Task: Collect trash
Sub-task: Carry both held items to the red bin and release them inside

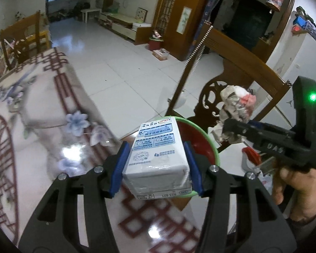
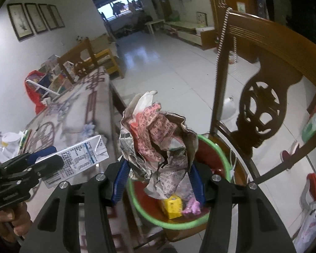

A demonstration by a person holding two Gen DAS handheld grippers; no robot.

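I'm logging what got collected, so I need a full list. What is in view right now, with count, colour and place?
milk carton: one, white with blue print, clamped in the left gripper near the basin's rim
crumpled newspaper: one wad, grey and pink, held in the right gripper above the basin
basin: one, red with a green rim, on the chair seat
yellow box: one, inside the basin
pink scrap: one, inside the basin beside the yellow box
chair: one, carved brown wood, behind the basin
table: one, floral cloth with red pattern, left of the basin
left gripper: black with blue pads, shut on the carton
right gripper: black with blue pads, shut on the newspaper
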